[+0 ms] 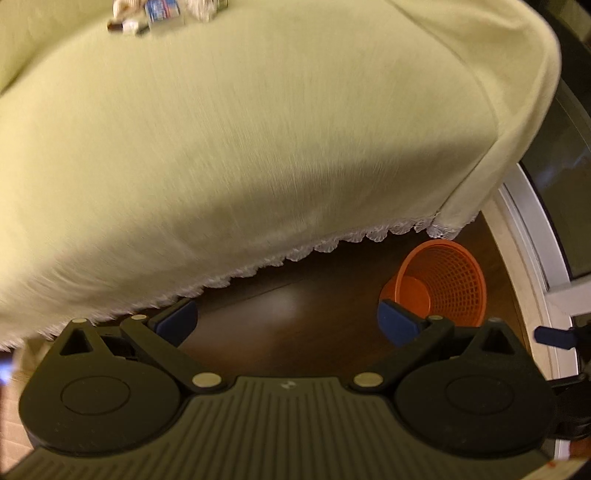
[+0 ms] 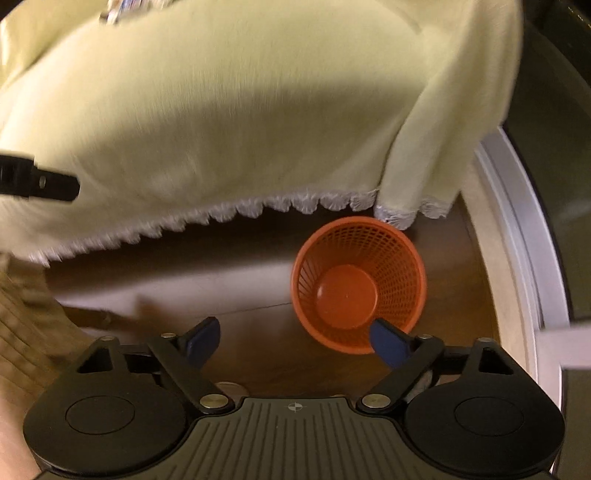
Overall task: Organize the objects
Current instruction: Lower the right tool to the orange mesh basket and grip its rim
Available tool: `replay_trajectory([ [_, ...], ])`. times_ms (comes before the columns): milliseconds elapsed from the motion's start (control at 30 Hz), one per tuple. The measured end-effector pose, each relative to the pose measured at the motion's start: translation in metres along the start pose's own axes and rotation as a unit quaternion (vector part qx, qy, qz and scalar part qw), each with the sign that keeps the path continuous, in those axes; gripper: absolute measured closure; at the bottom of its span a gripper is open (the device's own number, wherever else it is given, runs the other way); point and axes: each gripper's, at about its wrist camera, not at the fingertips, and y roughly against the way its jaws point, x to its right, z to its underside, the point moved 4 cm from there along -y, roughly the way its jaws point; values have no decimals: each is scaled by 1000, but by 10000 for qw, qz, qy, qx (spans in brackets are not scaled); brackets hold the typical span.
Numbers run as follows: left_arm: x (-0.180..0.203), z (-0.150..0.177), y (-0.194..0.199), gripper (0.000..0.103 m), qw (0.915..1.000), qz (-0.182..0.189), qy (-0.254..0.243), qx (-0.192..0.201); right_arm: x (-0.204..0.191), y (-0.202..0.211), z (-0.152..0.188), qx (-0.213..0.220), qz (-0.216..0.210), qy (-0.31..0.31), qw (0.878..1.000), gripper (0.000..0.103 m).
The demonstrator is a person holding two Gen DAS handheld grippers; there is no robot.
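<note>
An orange mesh basket point(image 2: 358, 284) stands empty on the dark wooden floor, below the table's corner; it also shows in the left wrist view point(image 1: 439, 280). Several small objects point(image 1: 159, 13) lie blurred at the far end of the table, which is covered by a pale yellow-green cloth point(image 1: 240, 140). My left gripper point(image 1: 286, 321) is open and empty, low over the floor at the cloth's lace edge. My right gripper point(image 2: 293, 341) is open and empty, just above and left of the basket. The small objects also show in the right wrist view point(image 2: 118, 9).
The tablecloth point(image 2: 221, 122) hangs down with a white lace hem. A white door or window frame point(image 2: 517, 221) runs along the right. The dark wood floor point(image 2: 221, 288) lies between cloth and grippers. A beige ribbed fabric point(image 2: 22, 325) sits at left. The left gripper's edge point(image 2: 37, 182) shows.
</note>
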Motion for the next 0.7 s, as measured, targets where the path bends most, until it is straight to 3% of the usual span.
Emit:
replay_trajectory([
  [367,8,43,-131,2,9999,-20,133,59,13,-144,32,189,-76,1142,9932,32],
  [700,6,65,-192,2,9998,-83,204,26,23,-224,49,142,-4,1731,9848,53],
])
